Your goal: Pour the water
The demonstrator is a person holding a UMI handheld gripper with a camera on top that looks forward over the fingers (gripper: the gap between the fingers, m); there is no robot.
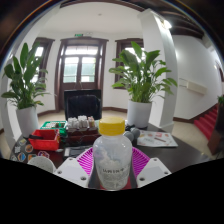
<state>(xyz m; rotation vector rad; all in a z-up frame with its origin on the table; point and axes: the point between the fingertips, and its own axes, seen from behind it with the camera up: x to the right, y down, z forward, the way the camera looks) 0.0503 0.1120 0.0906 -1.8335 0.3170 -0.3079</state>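
Tongs of mine sit low over the tabletop, and between their pink pads stands a clear bottle with a yellow cap. Both pads seem to lie against the bottle's sides, so I judge it clamped, though I cannot see clean contact on either flank and would not swear to the pressure.

Taking the bottle as my landmark: just behind it and to its left is a dark tray with small jars on it, and further left a red box with something green on top. Nearer me on the bottle's left are a few small cups or containers, too small to sort out. To its right, papers lie flat. Well behind it are a dark chair and two potted plants, one to the left and one to the right.

What worries me:
- the cap looks still on, so tilting now would pour nothing;
- the smooth round plastic could twist or slide in my grip once tilted, and squeezing harder may crush the wall and push water out;
- I cannot tell which vessel is meant to receive the water, and the left-hand ones are crowded, so a swing that way could knock the jars;
- any spill to the right would soak the papers.
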